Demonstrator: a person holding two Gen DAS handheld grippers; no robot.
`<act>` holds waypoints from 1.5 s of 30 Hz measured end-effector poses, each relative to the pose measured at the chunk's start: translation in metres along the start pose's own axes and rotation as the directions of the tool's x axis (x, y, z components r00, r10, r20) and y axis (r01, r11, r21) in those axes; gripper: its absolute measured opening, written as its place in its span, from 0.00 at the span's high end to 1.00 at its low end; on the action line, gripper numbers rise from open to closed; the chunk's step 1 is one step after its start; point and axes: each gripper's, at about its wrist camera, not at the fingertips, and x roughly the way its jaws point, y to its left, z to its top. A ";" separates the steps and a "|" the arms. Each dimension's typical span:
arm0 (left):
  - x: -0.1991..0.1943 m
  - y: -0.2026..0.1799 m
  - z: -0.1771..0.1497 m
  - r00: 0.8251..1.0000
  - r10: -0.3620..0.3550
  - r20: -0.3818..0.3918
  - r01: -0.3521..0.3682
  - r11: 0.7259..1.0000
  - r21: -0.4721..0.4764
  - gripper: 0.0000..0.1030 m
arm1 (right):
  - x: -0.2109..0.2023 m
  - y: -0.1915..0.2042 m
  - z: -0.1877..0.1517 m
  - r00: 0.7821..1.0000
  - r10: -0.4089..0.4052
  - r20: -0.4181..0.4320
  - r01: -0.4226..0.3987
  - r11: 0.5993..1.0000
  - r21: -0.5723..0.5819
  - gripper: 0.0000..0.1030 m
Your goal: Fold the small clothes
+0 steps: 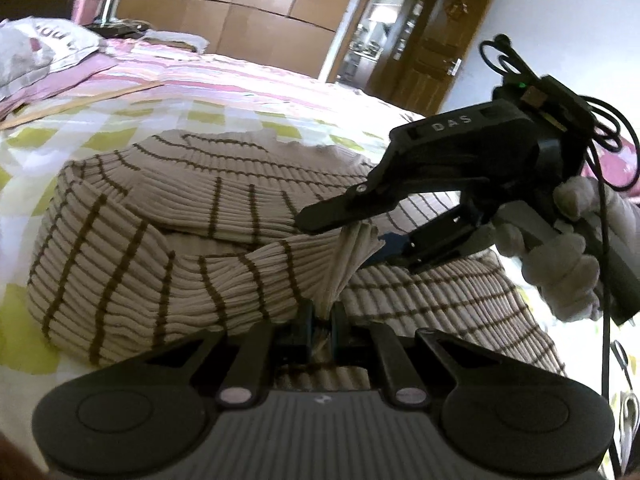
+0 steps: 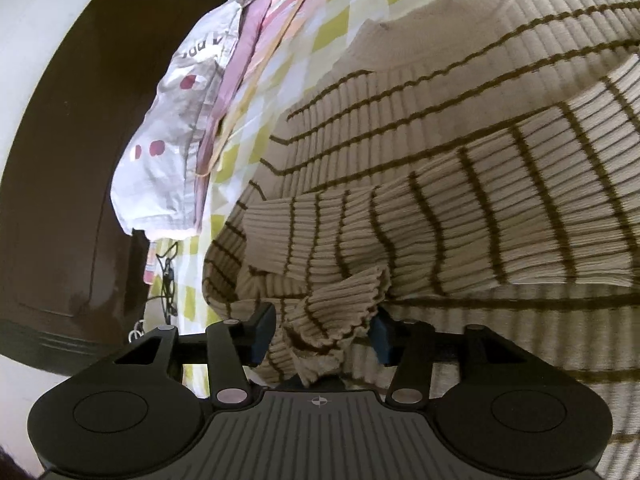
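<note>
Sleeve fold in hand: striped rib-knit sweater [image 1: 168, 216] lies spread on the bed [image 1: 60, 140], body flat, one sleeve [image 2: 460, 216] drawn across the chest ahead of both tools

Left tool [image 1: 322, 320]: jaws pressed together, pinching a gathered bunch of knit directly between the tips; fabric fans up and away from the nip. Right tool [image 2: 320, 336]: jaws part-spread; the ruffled cuff [image 2: 340, 308] sits between the blue pads [image 2: 262, 340], but the pads look clear of it on both sides, so judged as not gripping. In the left wrist view the right tool [image 1: 356, 220] stands just ahead and to the right of the left tool, tips at the same bunched fabric, gloved hand [image 1: 568, 248] on its handle

Step, as judged: sleeve brought over the torso, cuff at or near release. Approx. early to mid fold; hem-to-collar fold not yet done

Next move calls for:
- cuff laid flat on the body, no bunching under the right tool
- left tool's pinch eased only once the sleeve lies straight
- both tools re-set at the hem or side edge w/ even grips

Risk: rib knit stretches and springs back; uneven pull skews the fold

Pillow [image 2: 172, 120] lies far left of the right tool, well apart from the work
</note>
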 end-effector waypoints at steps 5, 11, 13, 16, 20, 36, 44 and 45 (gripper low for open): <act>0.002 -0.001 -0.001 1.000 -0.005 -0.012 0.005 1.000 0.006 0.86 | -0.004 -0.003 -0.007 0.999 -0.051 -0.004 0.051 0.998 -0.035 0.88; -0.010 0.005 0.002 0.998 -0.035 0.047 0.037 0.999 -0.039 0.79 | -0.021 0.011 -0.018 0.996 -0.056 0.064 0.064 0.990 -0.125 0.93; -0.018 0.008 0.004 0.996 -0.029 0.084 0.034 0.998 -0.061 0.73 | -0.031 0.022 -0.019 0.994 -0.032 0.102 0.047 0.987 -0.152 0.93; -0.028 0.015 0.006 0.991 -0.014 0.130 0.028 0.994 -0.105 0.72 | -0.049 0.035 -0.013 0.986 0.014 0.167 0.014 0.986 -0.165 0.93; -0.035 0.021 0.008 0.986 0.014 0.168 0.011 0.989 -0.145 0.72 | -0.081 0.046 -0.005 0.964 0.070 0.257 -0.024 0.984 -0.177 0.93; -0.002 0.028 0.047 0.973 0.161 0.167 -0.133 0.977 -0.166 0.72 | -0.151 -0.030 0.003 0.871 -0.019 0.491 0.008 1.000 0.025 0.93; 0.035 0.028 0.054 0.962 0.250 0.104 -0.234 0.961 -0.150 0.72 | -0.156 -0.076 0.003 0.861 -0.108 0.497 0.055 0.991 0.120 0.93; 0.035 0.027 0.053 0.962 0.253 0.104 -0.237 0.961 -0.143 0.71 | -0.154 -0.080 0.003 0.861 -0.128 0.492 0.072 0.989 0.132 0.93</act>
